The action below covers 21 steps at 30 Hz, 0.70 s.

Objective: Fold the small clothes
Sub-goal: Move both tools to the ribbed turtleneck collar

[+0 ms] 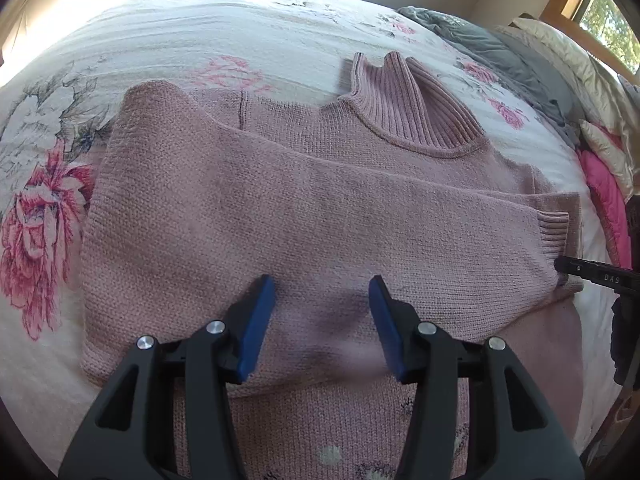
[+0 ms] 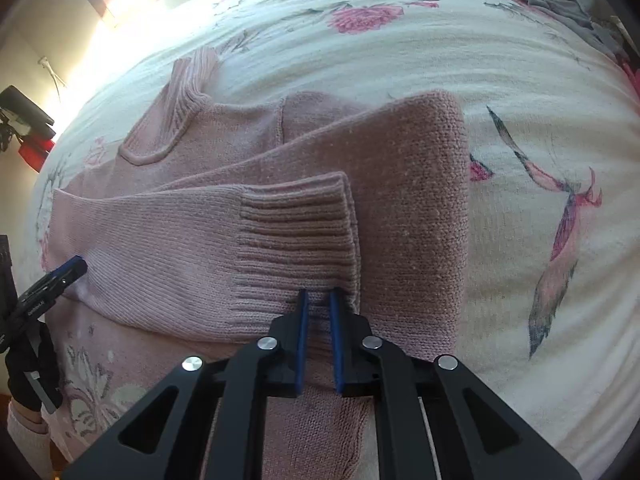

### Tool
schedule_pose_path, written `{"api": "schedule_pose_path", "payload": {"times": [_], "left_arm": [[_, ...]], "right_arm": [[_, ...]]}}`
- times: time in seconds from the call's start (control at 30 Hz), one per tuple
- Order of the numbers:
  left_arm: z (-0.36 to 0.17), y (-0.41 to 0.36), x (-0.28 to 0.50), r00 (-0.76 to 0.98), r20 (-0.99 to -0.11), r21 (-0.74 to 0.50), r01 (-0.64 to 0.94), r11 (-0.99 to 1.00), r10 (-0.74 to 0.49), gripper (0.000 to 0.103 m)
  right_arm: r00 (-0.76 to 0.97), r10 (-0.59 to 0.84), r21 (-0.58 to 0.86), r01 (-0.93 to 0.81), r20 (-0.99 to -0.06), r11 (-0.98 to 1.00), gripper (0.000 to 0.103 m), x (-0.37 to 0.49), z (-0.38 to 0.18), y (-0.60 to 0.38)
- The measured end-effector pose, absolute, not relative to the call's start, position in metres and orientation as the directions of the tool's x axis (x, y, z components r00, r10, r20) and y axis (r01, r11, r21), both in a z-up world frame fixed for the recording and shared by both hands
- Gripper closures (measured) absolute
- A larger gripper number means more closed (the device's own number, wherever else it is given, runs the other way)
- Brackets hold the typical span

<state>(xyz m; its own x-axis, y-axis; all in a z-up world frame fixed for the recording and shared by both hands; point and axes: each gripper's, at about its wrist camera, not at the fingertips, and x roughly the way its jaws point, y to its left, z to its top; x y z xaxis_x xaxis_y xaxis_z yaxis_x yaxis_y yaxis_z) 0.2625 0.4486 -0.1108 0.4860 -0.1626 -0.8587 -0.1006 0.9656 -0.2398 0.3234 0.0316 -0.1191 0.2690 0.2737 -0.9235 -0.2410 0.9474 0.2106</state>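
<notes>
- One pink knit turtleneck sweater (image 1: 304, 200) lies flat on the floral bedspread (image 1: 168, 36), collar away from the cameras, both sleeves folded across the chest.
- Left gripper (image 1: 322, 320): blue pads spread wide apart, holding nothing, poised over the folded sleeve.
- Right gripper (image 2: 319, 320): pads drawn close together, pinching the lower edge of the ribbed cuff (image 2: 296, 240).
- Grey blanket (image 1: 492, 48) bunched at the bed's far side.

The dusty-pink knit sweater (image 1: 304, 208) lies flat on the bed, its ribbed turtleneck collar (image 1: 408, 108) pointing away. Both sleeves are folded across the chest (one over the other), the ribbed cuff (image 2: 296, 240) on top.
</notes>
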Motion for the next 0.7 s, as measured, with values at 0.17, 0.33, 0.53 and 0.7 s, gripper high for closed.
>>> {"api": "schedule_pose_path", "payload": {"times": [0.17,0.33,0.53,0.7], "left_arm": [[-0.091,0.454,0.273,0.507,-0.837,-0.298,-0.112,0.948,-0.204,0.054],[-0.061,0.450,0.320,0.556,-0.813,-0.256,-0.071,0.964,-0.175,0.049],[-0.069,0.452,0.390,0.532,-0.823,-0.272,-0.057,0.961,-0.201,0.046],[-0.093,0.452,0.437,0.494,-0.842,-0.292,-0.074,0.954,-0.219,0.046]], "right_arm": [[0.308,0.285,0.193,-0.297,-0.908,0.935,0.083,0.330,-0.093,0.049],[0.324,0.372,0.259,-0.342,-0.870,0.903,0.066,0.369,-0.067,0.081],[0.283,0.447,0.348,-0.338,-0.849,0.874,0.059,0.435,-0.072,0.128],[0.254,0.455,0.373,-0.312,-0.853,0.874,0.053,0.478,-0.090,0.161]]}}
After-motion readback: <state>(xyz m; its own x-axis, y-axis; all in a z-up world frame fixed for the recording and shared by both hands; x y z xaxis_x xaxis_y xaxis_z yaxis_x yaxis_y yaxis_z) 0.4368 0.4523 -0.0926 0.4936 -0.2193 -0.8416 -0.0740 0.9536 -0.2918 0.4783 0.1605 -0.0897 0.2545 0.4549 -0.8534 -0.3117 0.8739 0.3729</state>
